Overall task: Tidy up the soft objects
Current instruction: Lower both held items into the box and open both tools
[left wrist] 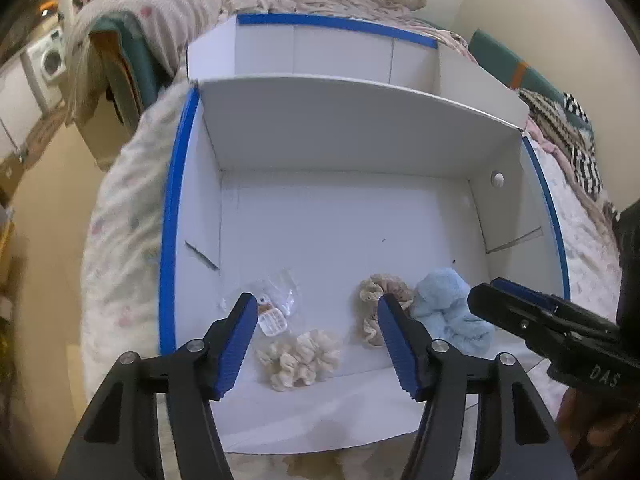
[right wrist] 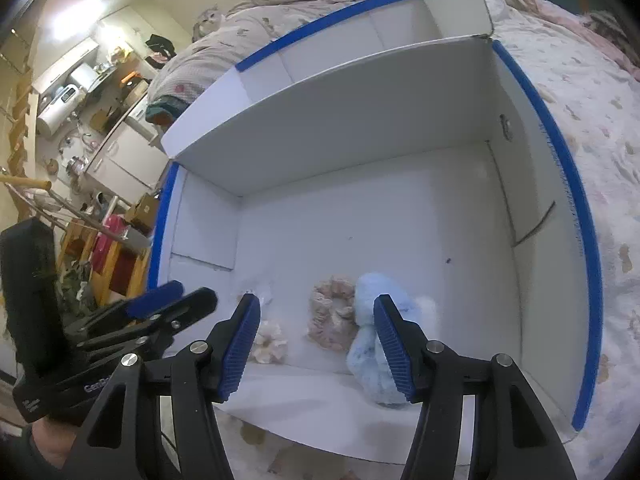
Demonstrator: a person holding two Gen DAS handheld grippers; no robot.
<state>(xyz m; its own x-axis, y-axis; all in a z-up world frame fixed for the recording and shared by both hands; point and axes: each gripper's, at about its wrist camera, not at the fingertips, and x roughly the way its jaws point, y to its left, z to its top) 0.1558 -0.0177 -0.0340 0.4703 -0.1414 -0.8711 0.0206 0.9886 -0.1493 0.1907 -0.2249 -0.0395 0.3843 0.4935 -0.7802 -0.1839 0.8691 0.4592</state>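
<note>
A white box with blue-taped rims (left wrist: 168,216) (right wrist: 576,200) lies open on a bed. Near its front wall lie a cream scrunchie (left wrist: 300,358) (right wrist: 268,342), a beige scrunchie (left wrist: 370,304) (right wrist: 330,314), a fluffy light-blue scrunchie (left wrist: 448,312) (right wrist: 370,344) and a clear plastic packet (left wrist: 276,304). My left gripper (left wrist: 316,316) is open and empty above the cream scrunchie. My right gripper (right wrist: 316,316) is open and empty over the box front, between the beige and blue scrunchies; it shows in the left wrist view (left wrist: 496,292).
The box's lid flap (left wrist: 360,96) stands up at the back. A patterned quilt (left wrist: 120,208) covers the bed around the box. Pillows and striped cloth (left wrist: 568,120) lie to the right. Cabinets and a washing machine (left wrist: 50,60) stand off the bed's left.
</note>
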